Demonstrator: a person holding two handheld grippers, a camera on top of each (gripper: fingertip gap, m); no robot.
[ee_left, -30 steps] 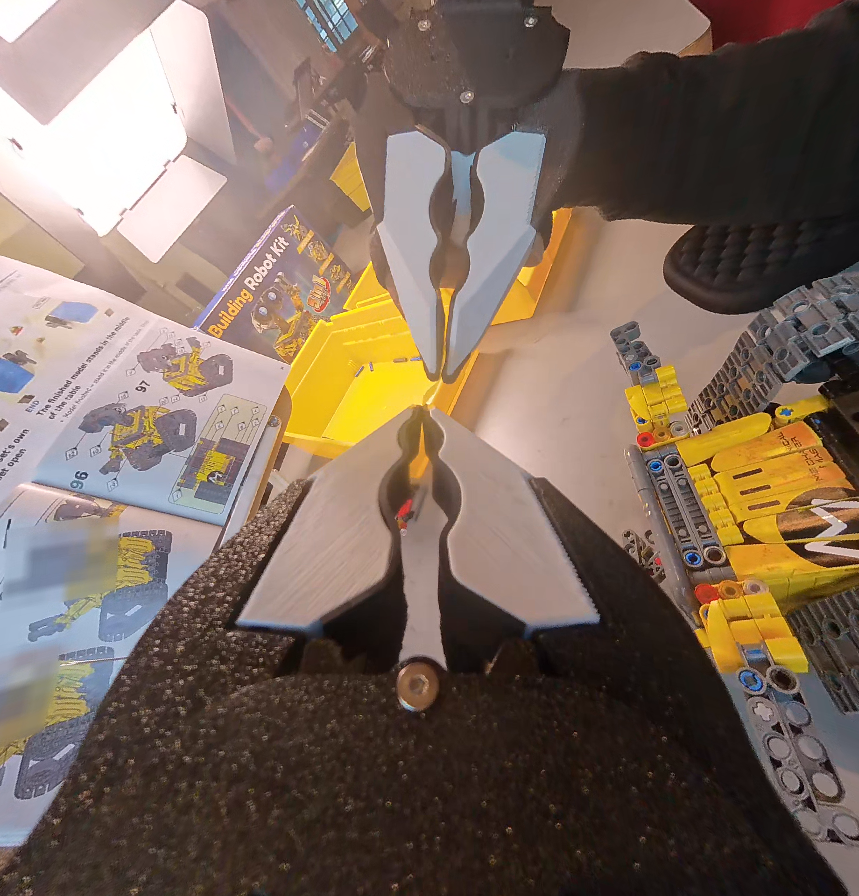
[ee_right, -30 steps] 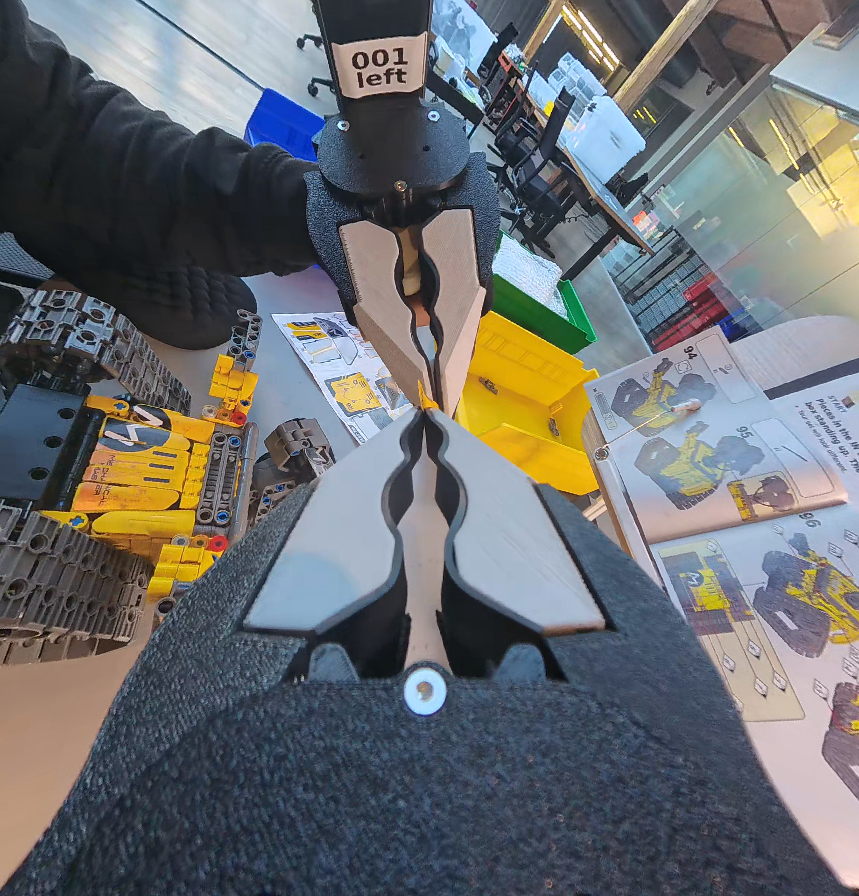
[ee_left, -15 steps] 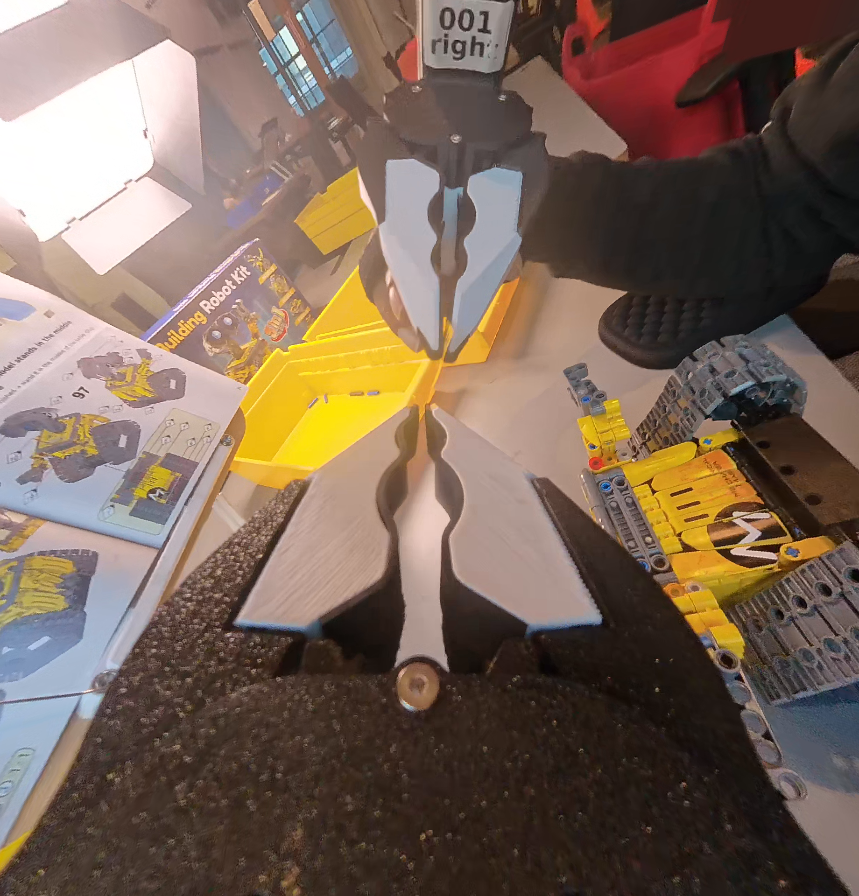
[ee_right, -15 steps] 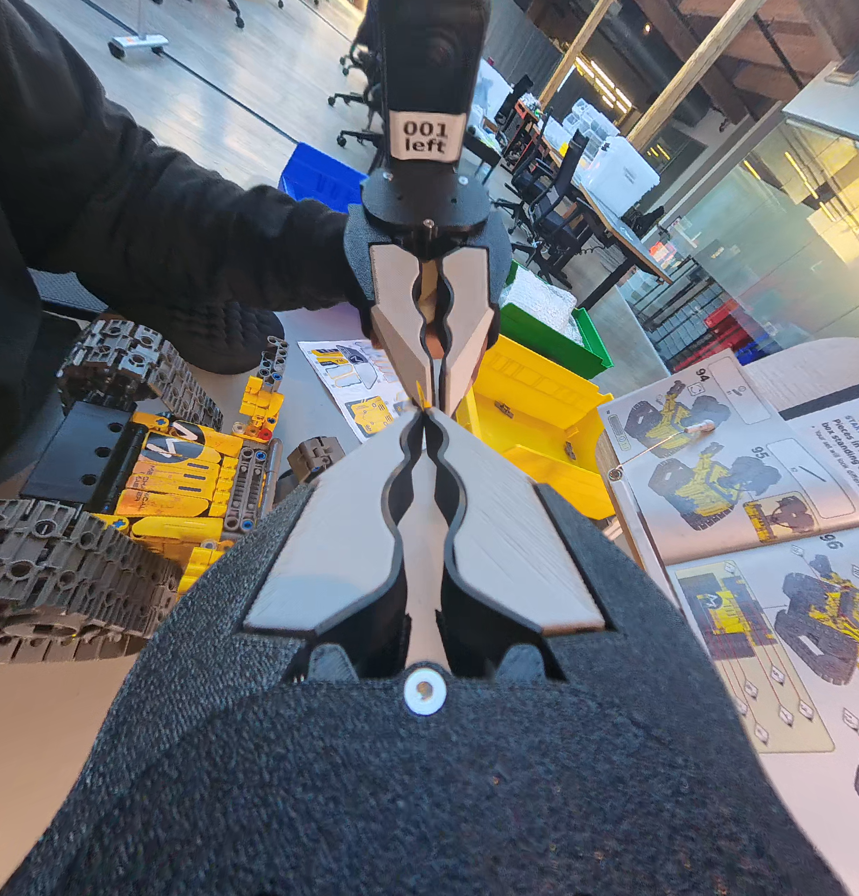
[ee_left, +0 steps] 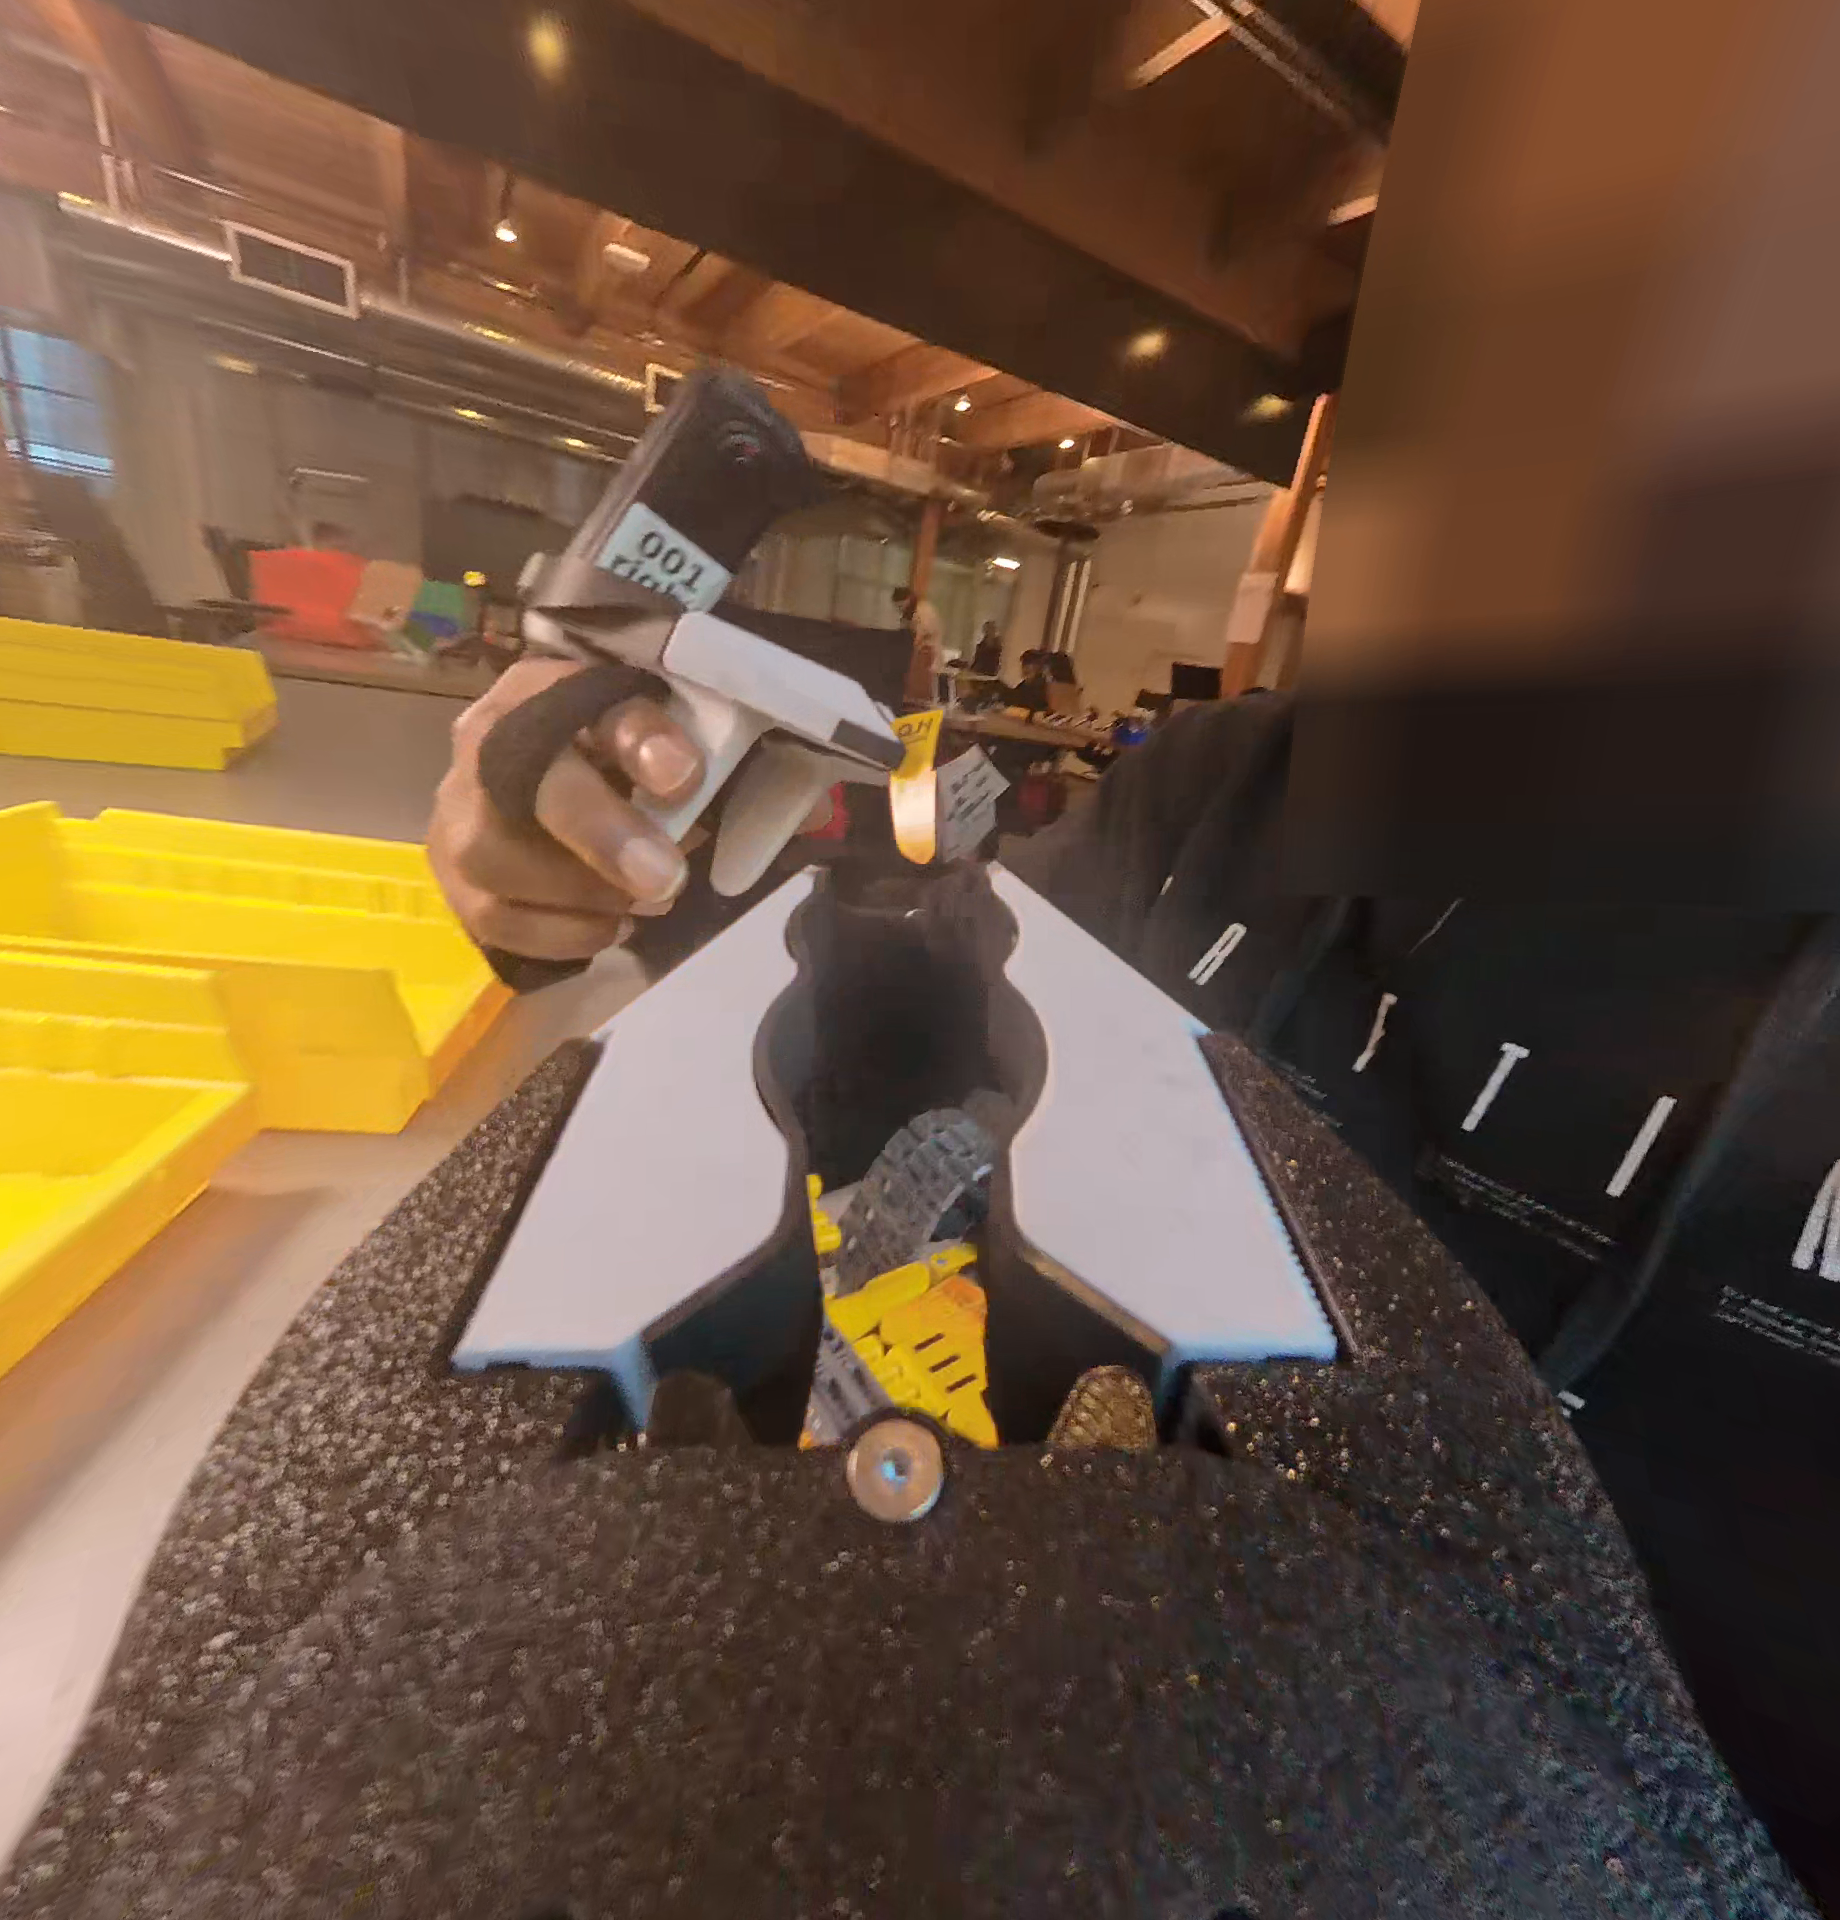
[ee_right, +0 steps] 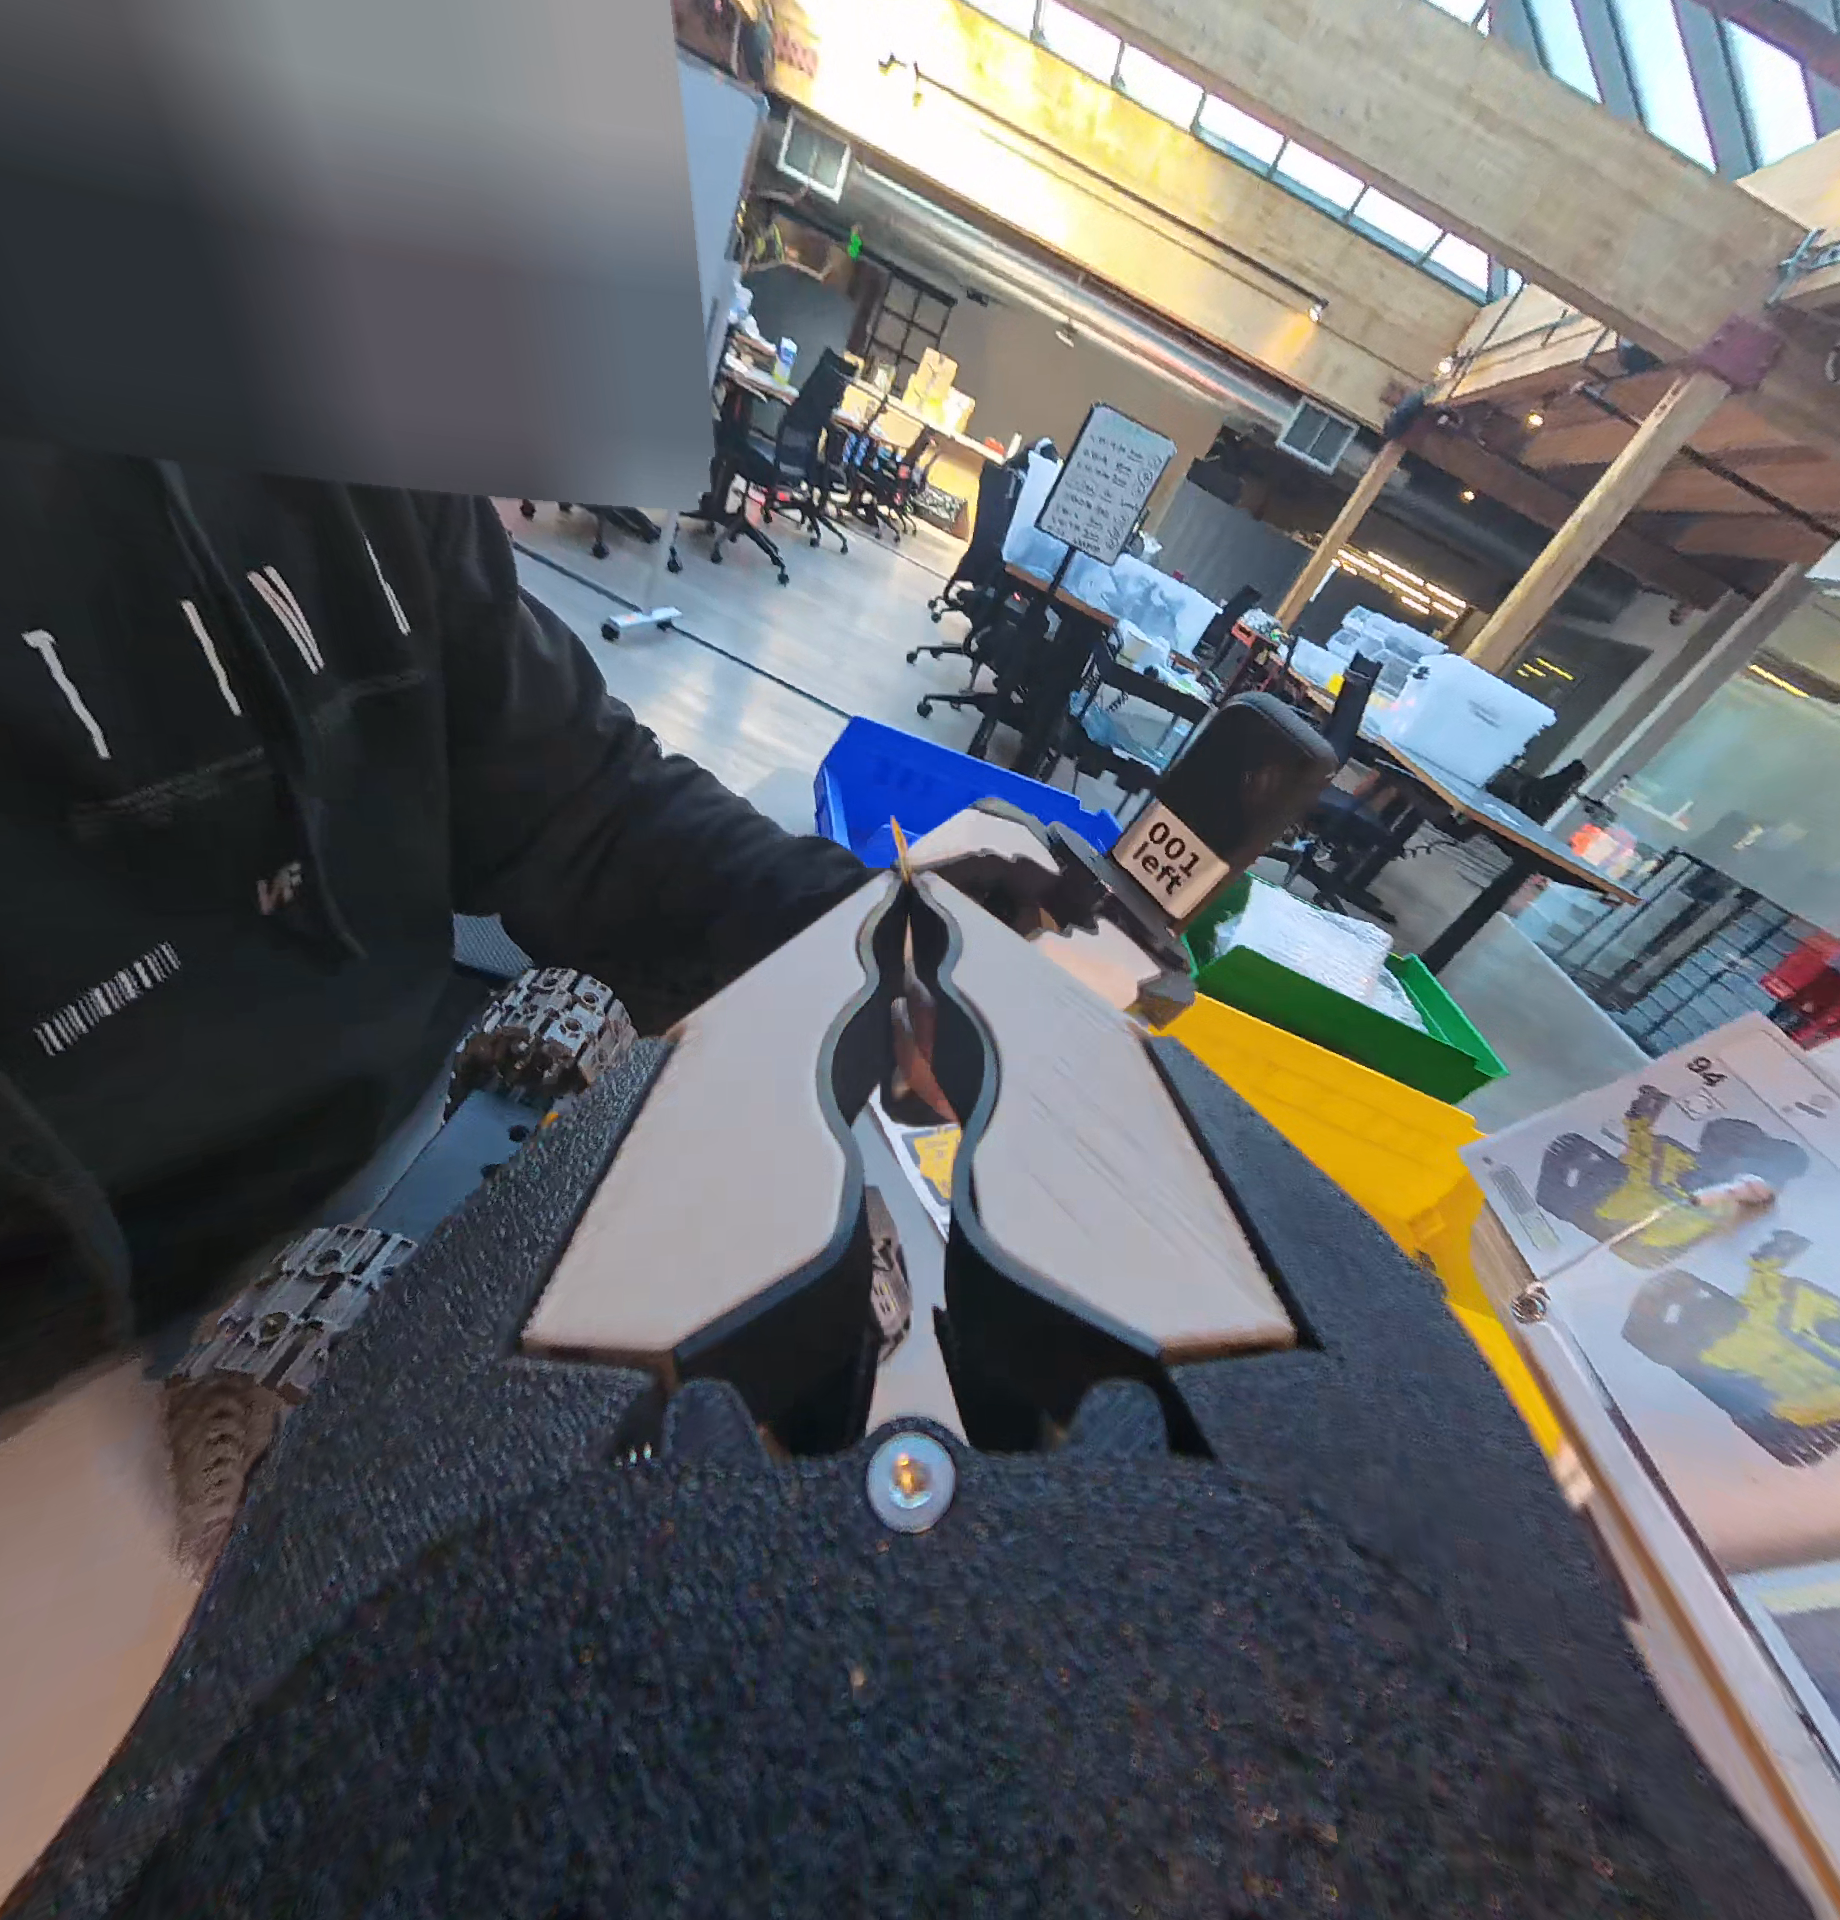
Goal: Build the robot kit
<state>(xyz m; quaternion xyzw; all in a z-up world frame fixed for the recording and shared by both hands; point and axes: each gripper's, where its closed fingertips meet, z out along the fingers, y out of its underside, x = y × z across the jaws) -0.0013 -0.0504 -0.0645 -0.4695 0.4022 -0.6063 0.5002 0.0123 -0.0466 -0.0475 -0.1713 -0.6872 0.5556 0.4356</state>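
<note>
My right gripper (ee_right: 900,881) is shut on a thin yellow sticker (ee_right: 898,847), seen edge-on at its tips. In the left wrist view the right gripper (ee_left: 890,743) is held up in a hand, and the sticker (ee_left: 914,800) curls down from it with a small grey-white piece beside it. My left gripper (ee_left: 905,878) is open a little, and the sticker's free end hangs just above its tips. The left gripper (ee_right: 947,868) also shows right behind the right gripper's tips. Both are raised off the table, facing a person in a black hoodie.
A yellow and grey tracked brick model (ee_left: 916,1299) lies on the table below, and its tracks (ee_right: 542,1029) also show in the right wrist view. Yellow bins (ee_left: 168,987) are at the left. A yellow bin (ee_right: 1331,1122), a green bin (ee_right: 1342,1008) and an open instruction booklet (ee_right: 1705,1247) are at the right. Both grippers' tips are close together, under 4 cm apart.
Both grippers have risen from the table and tilted up towards the person. My left gripper has opened, and the yellow sticker now hangs from the right gripper alone.
</note>
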